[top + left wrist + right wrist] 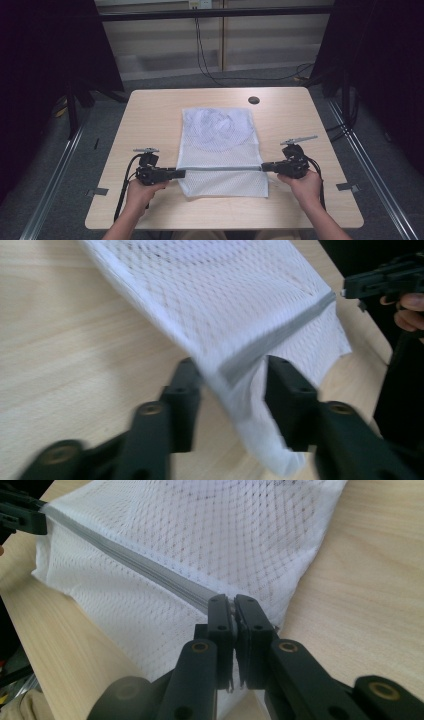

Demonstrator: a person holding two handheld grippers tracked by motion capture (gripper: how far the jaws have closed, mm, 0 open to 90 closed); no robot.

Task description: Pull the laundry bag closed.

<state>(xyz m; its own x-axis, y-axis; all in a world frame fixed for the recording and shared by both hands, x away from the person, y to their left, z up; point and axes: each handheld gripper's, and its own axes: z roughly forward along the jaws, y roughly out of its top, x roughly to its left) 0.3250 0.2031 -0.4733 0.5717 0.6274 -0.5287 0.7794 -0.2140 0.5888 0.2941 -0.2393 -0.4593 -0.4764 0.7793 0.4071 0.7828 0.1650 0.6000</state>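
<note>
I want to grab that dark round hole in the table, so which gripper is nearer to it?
Right. The right gripper sits at the mesh bag's right edge, with the hole beyond it. The left gripper sits at the bag's left edge, farther across.

Black tongs with brass-coloured screws, grey top plates, trailing black cables; bare forearms.

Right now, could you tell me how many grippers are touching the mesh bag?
1 certainly: the right gripper clamps the zipper's end. The left gripper straddles the mesh bag, jaws apart; contact unclear.
</note>
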